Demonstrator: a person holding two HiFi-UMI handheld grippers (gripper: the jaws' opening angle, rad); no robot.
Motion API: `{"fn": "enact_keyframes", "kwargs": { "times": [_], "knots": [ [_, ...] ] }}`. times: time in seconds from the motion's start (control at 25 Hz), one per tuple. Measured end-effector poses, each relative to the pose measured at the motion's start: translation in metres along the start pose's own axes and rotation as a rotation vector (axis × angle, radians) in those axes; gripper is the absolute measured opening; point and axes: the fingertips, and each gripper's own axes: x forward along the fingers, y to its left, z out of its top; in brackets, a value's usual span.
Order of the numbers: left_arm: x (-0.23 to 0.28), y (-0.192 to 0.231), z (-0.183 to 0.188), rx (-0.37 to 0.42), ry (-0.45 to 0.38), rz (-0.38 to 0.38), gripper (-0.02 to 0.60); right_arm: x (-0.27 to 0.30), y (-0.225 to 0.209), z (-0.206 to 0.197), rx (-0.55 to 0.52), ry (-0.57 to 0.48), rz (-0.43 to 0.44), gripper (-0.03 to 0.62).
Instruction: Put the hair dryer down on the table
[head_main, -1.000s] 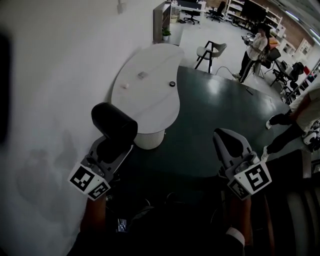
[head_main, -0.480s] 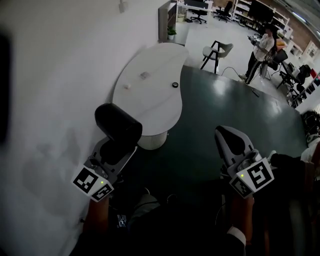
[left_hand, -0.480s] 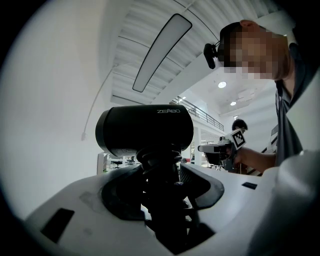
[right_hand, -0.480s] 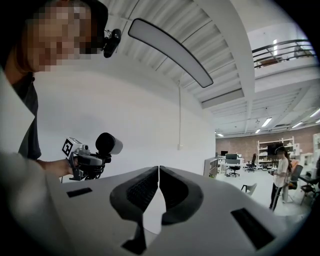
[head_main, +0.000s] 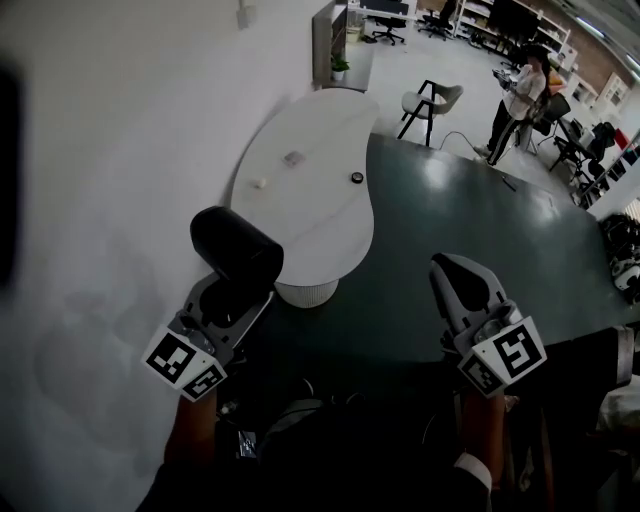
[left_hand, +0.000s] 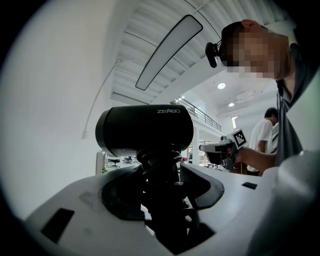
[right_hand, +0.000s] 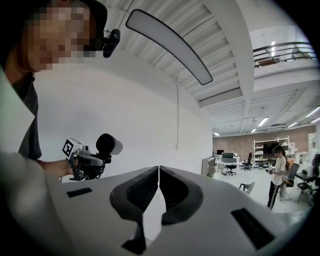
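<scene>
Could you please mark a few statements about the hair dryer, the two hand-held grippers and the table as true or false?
1. The left hand-held gripper is shut on the hair dryer. True.
2. The hair dryer lies on the table. False: it is held up in the air, short of the table, with its barrel above the jaws.
3. The right hand-held gripper is wide open around a cloth. False: its jaws are together with nothing between them.
4. A few small items lie on the table. True; they are too small to identify.
</scene>
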Motion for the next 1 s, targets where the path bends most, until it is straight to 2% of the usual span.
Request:
{"fn": "enact_keyframes", "kwargs": {
  "times": [0.36,0.6,0.88,1.0],
  "knots": [
    [-0.002,0.058,0.004,0.0,0.003,-0.062,0.213,0.047,0.018,0.005,0.006,-0.022,-0.053,0.009],
    [0.002,0.081,-0.003,-0.016,0.012,-0.076,0.213,0.063,0.017,-0.003,0.01,0.008,-0.076,0.009],
    [0.021,0.084,-0.008,-0.037,0.025,-0.048,0.213,0.073,-0.005,-0.004,0.017,0.005,-0.049,0.009],
    [0.036,0.077,-0.005,-0.022,0.029,-0.036,0.213,0.072,-0.022,-0.006,0.024,0.01,-0.035,0.009]
  ]
}}
